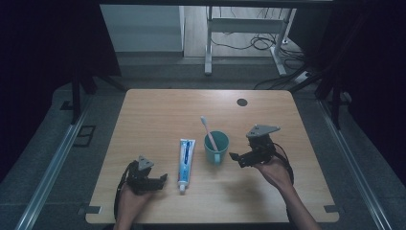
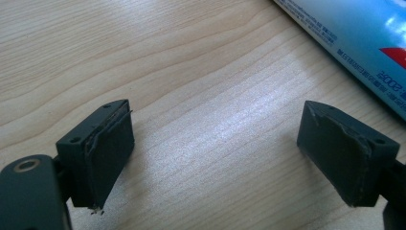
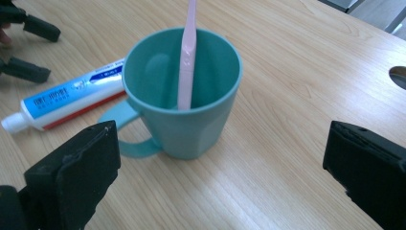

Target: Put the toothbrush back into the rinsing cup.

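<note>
A teal cup (image 1: 216, 146) (image 3: 191, 120) stands upright at the middle of the wooden table (image 1: 158, 110), its handle toward the front. A pink toothbrush (image 1: 208, 132) (image 3: 187, 52) leans inside it, head up. A blue and white toothpaste tube (image 1: 186, 163) (image 2: 364, 43) (image 3: 72, 98) lies flat just left of the cup, cap toward the front. My right gripper (image 1: 235, 160) (image 3: 225, 143) sits open a little right of the cup, jaws pointing at it, nothing between them. Left of the tube, my left gripper (image 1: 164, 178) (image 2: 215, 143) rests low and open over bare wood.
A dark round cable hole (image 1: 242, 102) (image 3: 400, 76) sits in the table near its far edge. Beyond the table are white desk legs (image 1: 208, 43) and loose cables (image 1: 258, 43) on the floor. Bare wood surrounds the cup on its far side.
</note>
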`<state>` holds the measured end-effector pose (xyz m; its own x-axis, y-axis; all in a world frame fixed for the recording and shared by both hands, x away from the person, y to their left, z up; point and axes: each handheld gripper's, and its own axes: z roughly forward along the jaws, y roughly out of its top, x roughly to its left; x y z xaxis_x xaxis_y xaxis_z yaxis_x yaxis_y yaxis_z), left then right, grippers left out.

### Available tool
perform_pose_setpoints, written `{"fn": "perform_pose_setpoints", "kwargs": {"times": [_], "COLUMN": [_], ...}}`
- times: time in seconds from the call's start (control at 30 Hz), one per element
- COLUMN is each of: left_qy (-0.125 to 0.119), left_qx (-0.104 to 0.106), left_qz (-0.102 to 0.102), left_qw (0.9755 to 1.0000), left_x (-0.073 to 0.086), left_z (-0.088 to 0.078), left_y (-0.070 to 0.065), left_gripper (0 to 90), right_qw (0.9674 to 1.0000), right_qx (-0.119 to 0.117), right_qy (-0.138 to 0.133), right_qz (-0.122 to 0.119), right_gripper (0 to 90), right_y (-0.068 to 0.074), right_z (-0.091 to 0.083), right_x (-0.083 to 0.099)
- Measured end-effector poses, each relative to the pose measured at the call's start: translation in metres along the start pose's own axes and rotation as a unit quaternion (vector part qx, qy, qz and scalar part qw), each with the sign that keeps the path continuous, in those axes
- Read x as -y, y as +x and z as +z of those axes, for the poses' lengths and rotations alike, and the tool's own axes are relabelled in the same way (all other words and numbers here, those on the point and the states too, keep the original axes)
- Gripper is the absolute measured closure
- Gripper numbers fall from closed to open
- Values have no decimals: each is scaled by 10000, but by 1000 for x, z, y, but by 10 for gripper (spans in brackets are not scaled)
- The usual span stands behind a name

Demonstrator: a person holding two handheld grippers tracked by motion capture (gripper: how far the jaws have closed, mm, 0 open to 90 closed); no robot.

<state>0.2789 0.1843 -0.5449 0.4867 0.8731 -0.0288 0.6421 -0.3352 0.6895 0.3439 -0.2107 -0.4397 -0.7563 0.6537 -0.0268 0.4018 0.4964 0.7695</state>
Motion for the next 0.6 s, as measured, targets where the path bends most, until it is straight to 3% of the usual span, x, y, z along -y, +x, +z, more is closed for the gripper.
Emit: {"fn": "perform_pose_setpoints", "kwargs": {"times": [0.6], "left_qy": [9], "left_qx": [-6], "left_qz": [-17], "left_qw": [10000], "left_x": [0], "left_z": [0], "left_y": [0], "left_gripper": [126], "right_qw": [9995], "right_qx": [219], "right_qy": [82], "right_qz": [198], "right_gripper": [0], "right_y": [-8], "right_z": [-16], "right_x": [37]}}
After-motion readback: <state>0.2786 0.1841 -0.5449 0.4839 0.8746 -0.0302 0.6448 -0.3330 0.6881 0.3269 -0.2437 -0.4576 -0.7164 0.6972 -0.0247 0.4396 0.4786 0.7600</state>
